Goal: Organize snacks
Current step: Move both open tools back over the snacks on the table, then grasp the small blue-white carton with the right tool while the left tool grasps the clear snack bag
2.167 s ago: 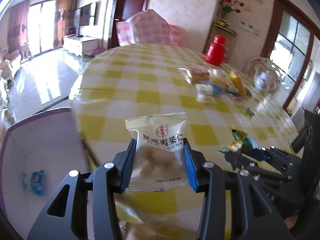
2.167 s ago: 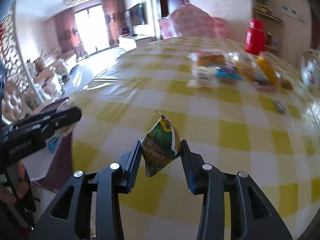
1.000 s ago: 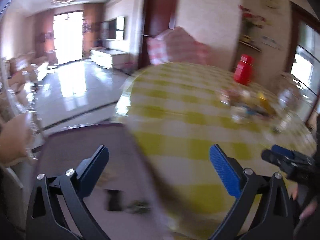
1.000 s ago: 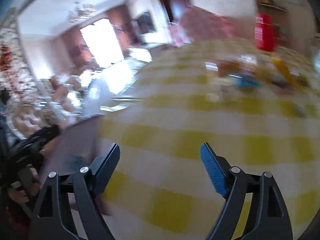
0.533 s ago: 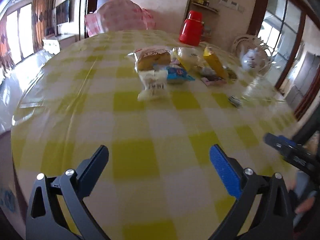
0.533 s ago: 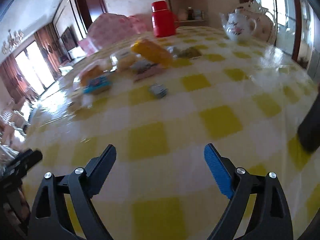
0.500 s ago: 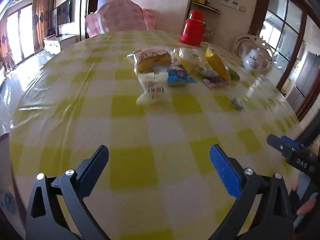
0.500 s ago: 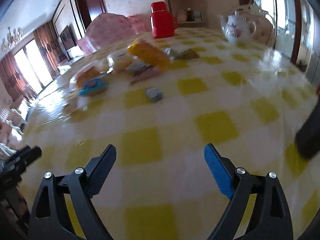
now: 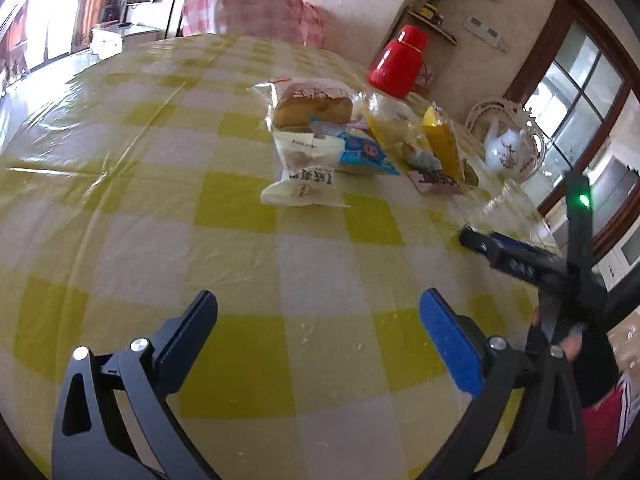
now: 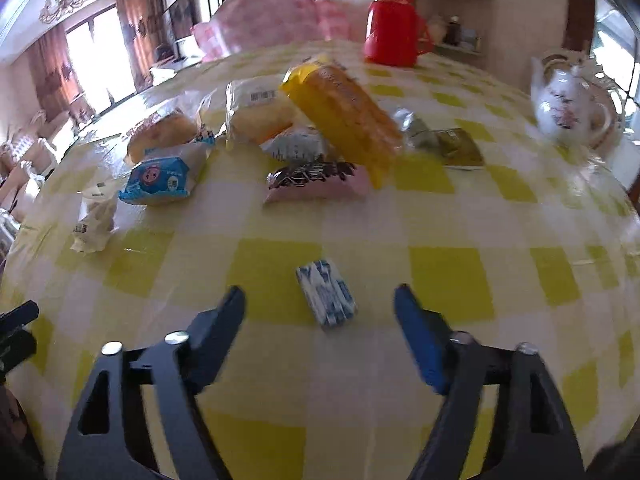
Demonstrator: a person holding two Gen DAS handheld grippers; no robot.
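A pile of wrapped snacks lies on the yellow-checked table: a bread pack, a white pastry pack, a blue pack and a yellow cake pack. A pink-and-black pack lies at the pile's near side. A small blue-and-white candy lies alone just ahead of my right gripper, between its open, empty fingers. My left gripper is open and empty, short of the white pastry pack. The right gripper also shows at the right of the left wrist view.
A red thermos stands at the table's far side. A white teapot stands at the far right. A dark green packet lies right of the pile. A pink-covered chair stands beyond the table.
Both grippers let go of their snack packs near the box at the left, opened, and swung back over the table. They have closed in on the pile and the small candy.
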